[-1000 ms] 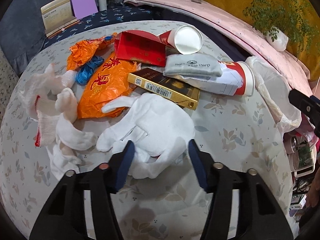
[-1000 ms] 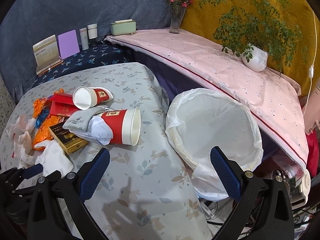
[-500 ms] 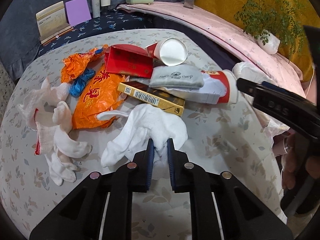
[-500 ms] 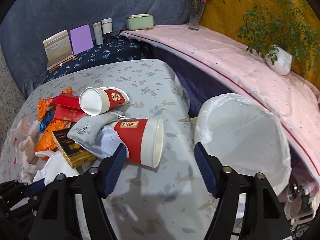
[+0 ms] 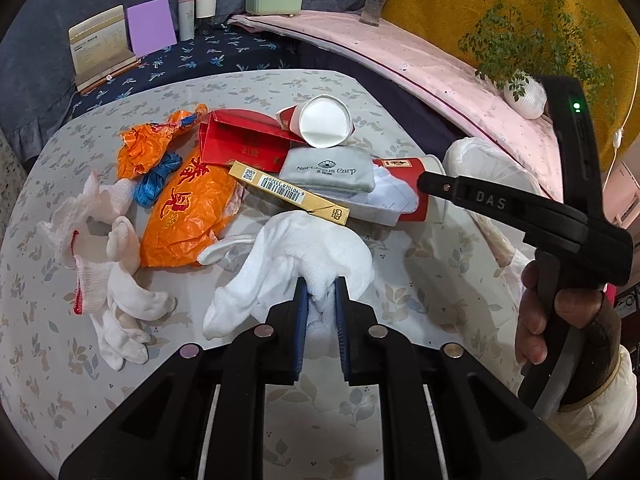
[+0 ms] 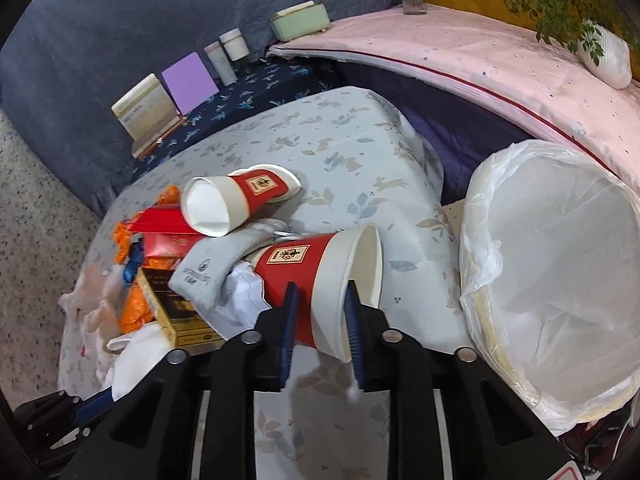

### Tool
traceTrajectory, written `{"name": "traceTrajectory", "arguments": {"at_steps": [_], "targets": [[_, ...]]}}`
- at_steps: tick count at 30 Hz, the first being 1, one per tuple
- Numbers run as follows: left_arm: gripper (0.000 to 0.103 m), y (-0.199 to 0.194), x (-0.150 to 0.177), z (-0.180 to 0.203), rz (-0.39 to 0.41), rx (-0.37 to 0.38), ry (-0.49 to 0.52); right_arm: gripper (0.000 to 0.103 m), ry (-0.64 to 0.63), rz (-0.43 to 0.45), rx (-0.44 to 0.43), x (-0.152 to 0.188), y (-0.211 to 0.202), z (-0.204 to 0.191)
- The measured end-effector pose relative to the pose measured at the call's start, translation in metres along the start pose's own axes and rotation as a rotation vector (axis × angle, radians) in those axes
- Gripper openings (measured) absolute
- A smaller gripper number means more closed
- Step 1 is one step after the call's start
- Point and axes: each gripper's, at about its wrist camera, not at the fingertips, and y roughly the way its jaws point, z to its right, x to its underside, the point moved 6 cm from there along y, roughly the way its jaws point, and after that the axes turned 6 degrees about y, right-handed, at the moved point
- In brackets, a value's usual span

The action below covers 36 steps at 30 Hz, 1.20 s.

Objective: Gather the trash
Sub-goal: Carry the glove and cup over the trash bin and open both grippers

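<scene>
A crumpled white glove (image 5: 304, 248) lies at the near side of the trash pile, and my left gripper (image 5: 320, 292) is shut on a fold of it. My right gripper (image 6: 322, 286) is closing on a red paper cup (image 6: 304, 264) that lies on its side; both pads press on it near the white rim. In the left wrist view this gripper reaches in from the right with a hand (image 5: 560, 312) on its handle. A bin lined with a white bag (image 6: 480, 184) stands right of the table, its mouth open.
On the floral table (image 5: 420, 280) lie a second paper cup (image 5: 324, 120), a red box (image 5: 240, 144), a gold box (image 5: 288, 196), a grey pouch (image 5: 328, 168), orange bags (image 5: 188, 212) and knit gloves (image 5: 100, 248). A pink-covered ledge (image 6: 460, 52) runs behind.
My left gripper has shut on the white glove and lifted its fold a little. My right gripper swung from the bin toward the pile and narrowed around the red cup.
</scene>
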Motion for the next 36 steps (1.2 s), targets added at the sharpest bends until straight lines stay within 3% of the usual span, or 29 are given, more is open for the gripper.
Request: {"name": "traceTrajectory", "arguments": {"at_steps": [4,17,26,36], "targets": [[0.013,-0.013,-0.003,0.005,0.024,0.005,0.002,0.004,-0.032,0.038,-0.028,0.000,-0.022,-0.011],[0.013,-0.058,-0.027,0.041,0.130,0.045,0.071,0.004,-0.054,0.220,-0.018,-0.017,-0.117,-0.011],[0.013,-0.063,-0.058,0.096,0.173,0.127,0.163,0.004,-0.001,0.310,0.097,-0.026,-0.165,0.040],[0.014,-0.041,-0.085,0.165,0.189,0.197,0.272,0.004,0.084,0.320,0.210,-0.029,-0.174,0.109]]}}
